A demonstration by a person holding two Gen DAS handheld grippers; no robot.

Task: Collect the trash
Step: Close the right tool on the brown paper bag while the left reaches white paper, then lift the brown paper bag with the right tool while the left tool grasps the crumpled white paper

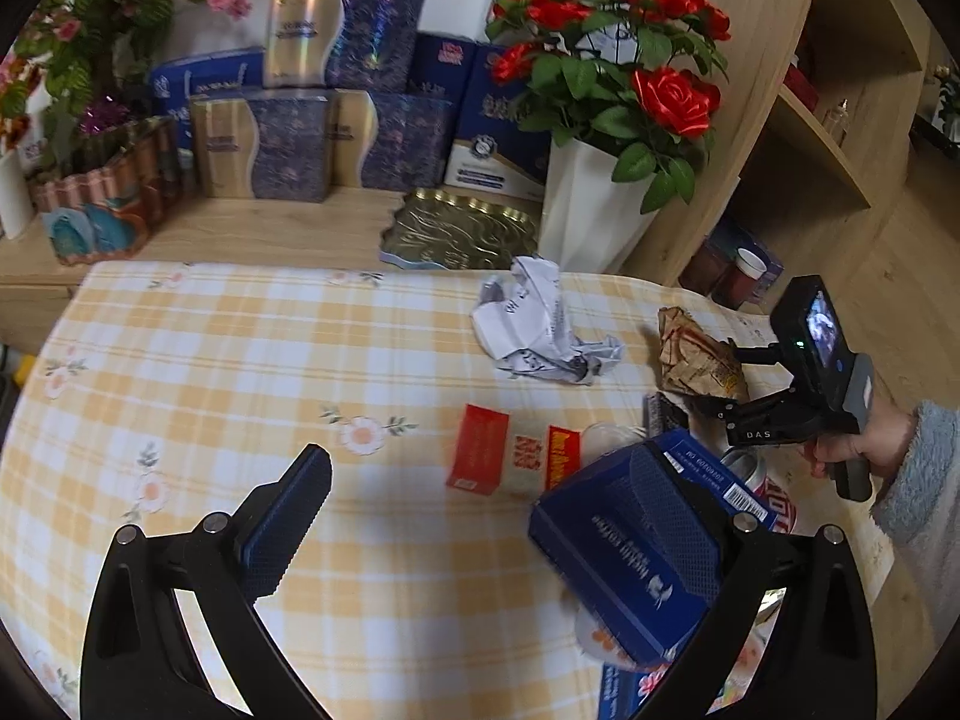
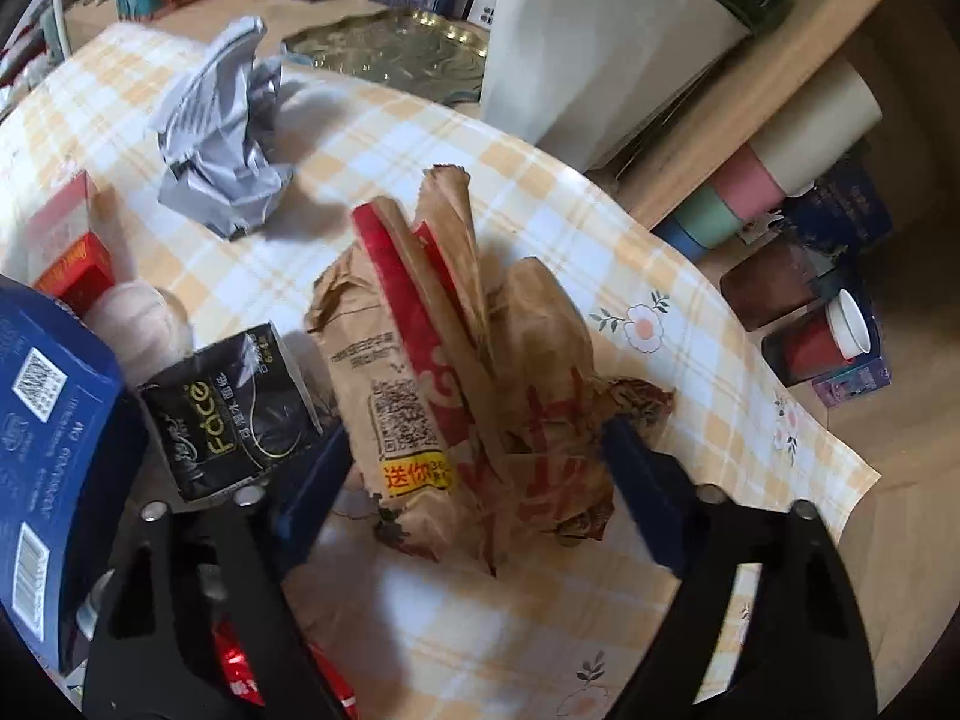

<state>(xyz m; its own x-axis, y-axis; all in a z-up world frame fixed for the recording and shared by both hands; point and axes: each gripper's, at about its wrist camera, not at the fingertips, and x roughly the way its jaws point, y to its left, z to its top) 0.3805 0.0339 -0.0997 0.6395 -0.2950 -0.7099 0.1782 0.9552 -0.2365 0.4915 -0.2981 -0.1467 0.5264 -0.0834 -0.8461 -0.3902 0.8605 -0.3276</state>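
Item, crumpled brown paper bag: lying centre frame on the desk, long axis running up-frame, right claw straddling it spread and untouching; left claw hanging spread.

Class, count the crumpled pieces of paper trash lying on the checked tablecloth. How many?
2. A crumpled white paper lies near the table's far edge, by the white vase; a crumpled brown paper bag lies between the right hand-held gripper fingers. Others may be hidden.
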